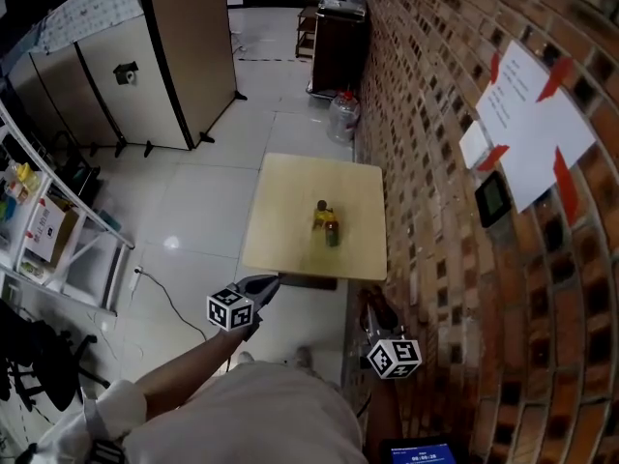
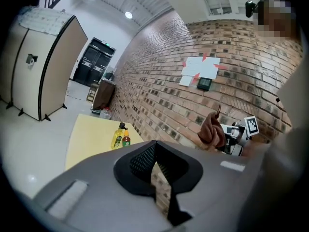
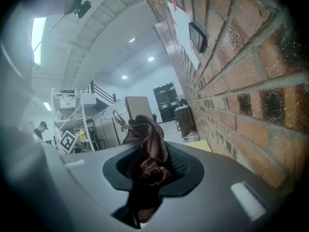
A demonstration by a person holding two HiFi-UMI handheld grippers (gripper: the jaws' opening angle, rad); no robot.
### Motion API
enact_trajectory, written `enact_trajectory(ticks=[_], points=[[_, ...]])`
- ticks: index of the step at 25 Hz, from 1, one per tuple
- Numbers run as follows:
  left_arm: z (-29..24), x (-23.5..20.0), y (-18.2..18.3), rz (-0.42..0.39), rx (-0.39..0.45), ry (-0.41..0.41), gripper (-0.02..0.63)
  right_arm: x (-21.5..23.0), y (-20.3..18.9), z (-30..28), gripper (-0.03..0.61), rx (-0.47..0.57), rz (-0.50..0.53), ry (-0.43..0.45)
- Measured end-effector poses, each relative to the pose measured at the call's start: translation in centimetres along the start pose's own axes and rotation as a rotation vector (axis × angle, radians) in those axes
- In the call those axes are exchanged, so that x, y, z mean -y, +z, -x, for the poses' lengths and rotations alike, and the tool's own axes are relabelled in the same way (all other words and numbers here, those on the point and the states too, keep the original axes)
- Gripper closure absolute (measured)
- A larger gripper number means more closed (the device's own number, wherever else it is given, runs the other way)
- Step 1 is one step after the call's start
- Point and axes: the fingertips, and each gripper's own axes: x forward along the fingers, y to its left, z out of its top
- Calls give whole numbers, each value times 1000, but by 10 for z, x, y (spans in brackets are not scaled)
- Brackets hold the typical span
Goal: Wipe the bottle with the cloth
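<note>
Left claw (image 1: 269, 283) clenched shut on nothing, pale square table (image 1: 280, 222) just ahead of it, two bottles (image 1: 327, 223) standing together well beyond both claws, right claw (image 3: 145, 154) grasping a bunched brown cloth (image 3: 146, 129), brick wall (image 3: 251, 81) close at its right

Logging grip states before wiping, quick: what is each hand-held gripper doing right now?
Left hand-held gripper: closed, nothing between its jaws.
Right hand-held gripper: closed on the brown cloth.
</note>
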Motion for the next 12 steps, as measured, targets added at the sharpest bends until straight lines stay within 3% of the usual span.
enact_trajectory(ticks=[7,12], points=[[-10,6,0,6,23,27,601,14,-3,1,494,-21,1,21],[-10,8,-5,-49,-2,67,601,15,6,2,494,-8,-24,47]])
